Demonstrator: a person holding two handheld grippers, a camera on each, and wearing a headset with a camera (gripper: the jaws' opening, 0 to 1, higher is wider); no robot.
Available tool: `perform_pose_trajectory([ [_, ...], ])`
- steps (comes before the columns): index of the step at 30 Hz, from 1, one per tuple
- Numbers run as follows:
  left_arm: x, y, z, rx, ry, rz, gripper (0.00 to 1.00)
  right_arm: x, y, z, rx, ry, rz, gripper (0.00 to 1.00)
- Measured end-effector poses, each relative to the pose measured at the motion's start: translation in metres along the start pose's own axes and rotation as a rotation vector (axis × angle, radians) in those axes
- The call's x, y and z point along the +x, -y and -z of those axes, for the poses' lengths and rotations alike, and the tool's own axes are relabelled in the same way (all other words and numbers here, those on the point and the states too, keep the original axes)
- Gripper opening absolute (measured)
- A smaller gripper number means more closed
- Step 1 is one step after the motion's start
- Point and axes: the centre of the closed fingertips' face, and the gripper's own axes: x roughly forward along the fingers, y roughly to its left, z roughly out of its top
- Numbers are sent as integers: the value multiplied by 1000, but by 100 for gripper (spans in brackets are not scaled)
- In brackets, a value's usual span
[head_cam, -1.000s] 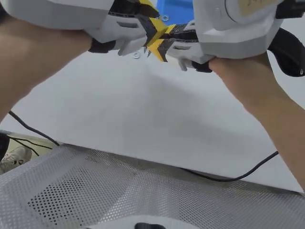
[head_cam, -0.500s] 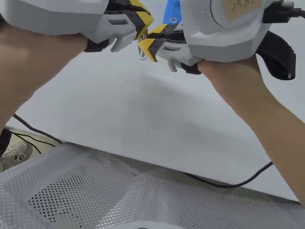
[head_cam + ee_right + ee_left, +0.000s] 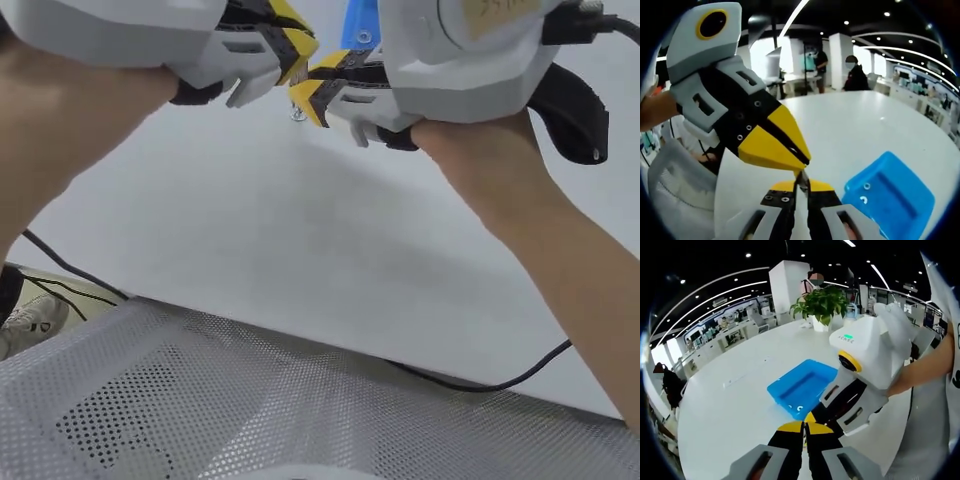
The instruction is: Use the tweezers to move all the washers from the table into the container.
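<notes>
Yellow tips of the right gripper [image 3: 801, 187] pinch thin tweezers [image 3: 801, 176], plain in its own view; the left gripper [image 3: 804, 426] is closed, just beside them. Washers [image 3: 866, 186] lie in the blue container [image 3: 897, 200] on the white table [image 3: 300, 240]; the left gripper view adds a plant [image 3: 822, 305]

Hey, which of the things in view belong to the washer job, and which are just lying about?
For the job: tweezers in the right gripper, blue container, washers inside it.
Just lying about: potted plant, black cable, shoe.
</notes>
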Motion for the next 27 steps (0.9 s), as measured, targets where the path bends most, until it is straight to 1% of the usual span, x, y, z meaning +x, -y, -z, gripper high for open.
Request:
perform_pose_trajectory([
  [3,1,0,2,-9,-5,10,0,-1,0,2,11,2,-7,5],
  [4,1,0,2,-13,-4,13,0,-1,3,3,18,6,-9,5],
  [9,0,-2,1,-58,13,37,0,-1,7,5,54,10,-18,5],
  [11,0,-2,0,-67,13,40,0,-2,4,6,60,6,-18,6],
  [13,0,-1,0,-75,6,49,0,-3,4,5,58,1,-19,5],
  [18,-2,1,-4,-75,10,57,0,-9,2,2,55,3,-17,5],
  [23,-1,5,-3,-64,-3,68,0,-12,0,4,75,1,-23,5],
  [27,1,8,-1,-53,-13,75,0,-10,-3,7,97,5,-32,5],
])
